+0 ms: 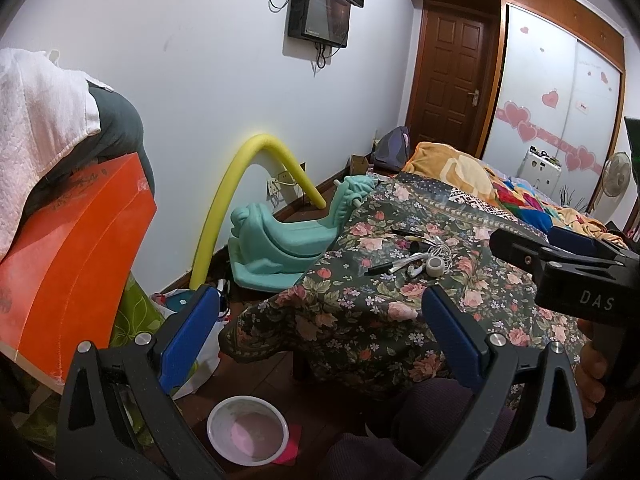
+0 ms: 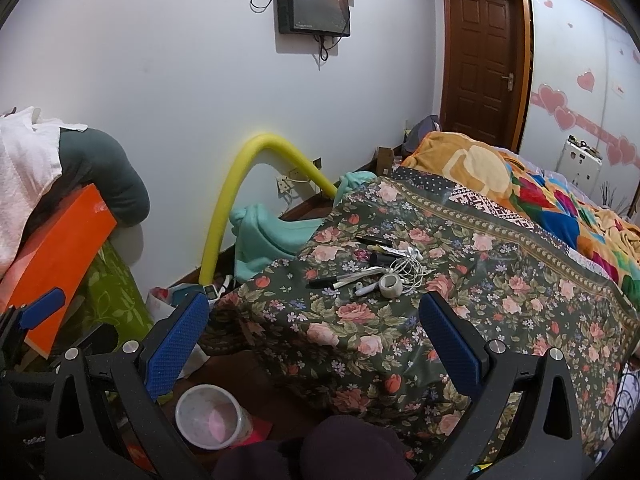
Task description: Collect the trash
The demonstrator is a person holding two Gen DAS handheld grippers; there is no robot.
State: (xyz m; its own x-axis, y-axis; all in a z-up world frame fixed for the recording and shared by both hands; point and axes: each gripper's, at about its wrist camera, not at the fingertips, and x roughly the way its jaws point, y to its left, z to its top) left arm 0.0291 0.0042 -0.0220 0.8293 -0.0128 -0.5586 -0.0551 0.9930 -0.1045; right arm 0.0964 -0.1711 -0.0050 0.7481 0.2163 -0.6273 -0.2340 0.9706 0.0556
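Left wrist view
Left claw point(image 1: 320, 328): spread wide, blue pads apart, nothing between them, held above the near corner of the bed.
Right claw point(image 1: 568, 240): enters from the right above the bed; how its jaws stand cannot be told from here.
Bed point(image 1: 360, 320): covered by a dark floral cloth.
Trash point(image 1: 416, 258): a small heap on the floral cloth, beyond the left claw: pens, white cord, a tape roll point(image 1: 435, 266).
Cup point(image 1: 248, 430): white, open top up, on the floor below the bed's corner, pinkish inside.
Toy point(image 1: 280, 244): teal, on the floor between bed and wall, with a yellow tube point(image 1: 224, 208) bent over it.

Right wrist view
Right claw point(image 2: 314, 332): spread wide, empty, near the bed's corner.
Trash point(image 2: 380, 272): just ahead on the cloth; a white piece beside the tape roll point(image 2: 391, 285) may be an earbud.
Cup point(image 2: 210, 422): on the floor, beside the left pad.
Left claw point(image 2: 40, 316): one blue pad shows at the left edge.
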